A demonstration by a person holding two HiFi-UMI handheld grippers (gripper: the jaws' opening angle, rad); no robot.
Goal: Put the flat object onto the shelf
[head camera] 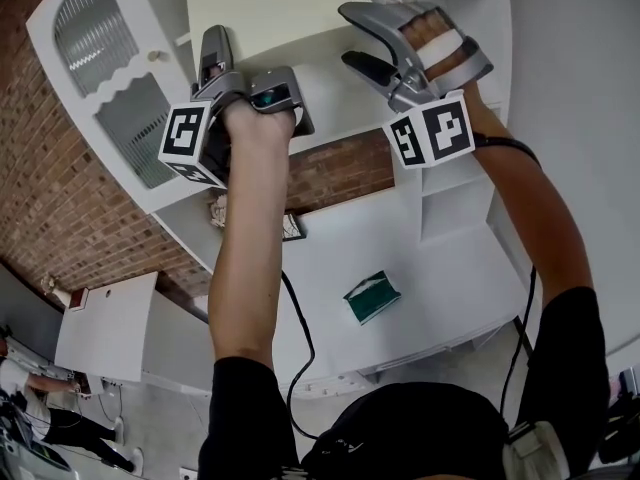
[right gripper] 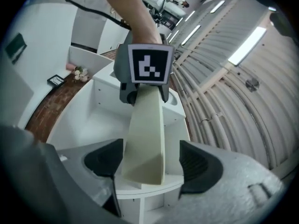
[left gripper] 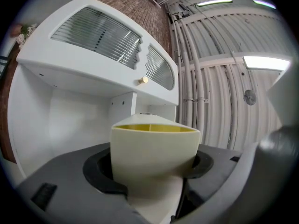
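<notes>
A white cabinet fills most of my head view, set against a brick wall. Its ribbed-glass door is at 10 o'clock. Toward 6 o'clock a green box lies on the white counter. Both gripper views look up past the cabinet at a corrugated metal ceiling with pipes and strip lights.

Both arms reach up toward 12 o'clock, the left forearm nearly vertical in the frame and the right stretched out toward 1 o'clock. The left gripper is clamped on one end of the flat cream board; in its own view the jaws press the board from both sides. The board is up at the top of the cabinet, around 12 o'clock, and I cannot tell whether it rests on anything there. The right gripper has its jaws apart. The board's near end sits between them with a gap on each side. In that view the board runs straight away at 12 o'clock to the left gripper at its far end.
</notes>
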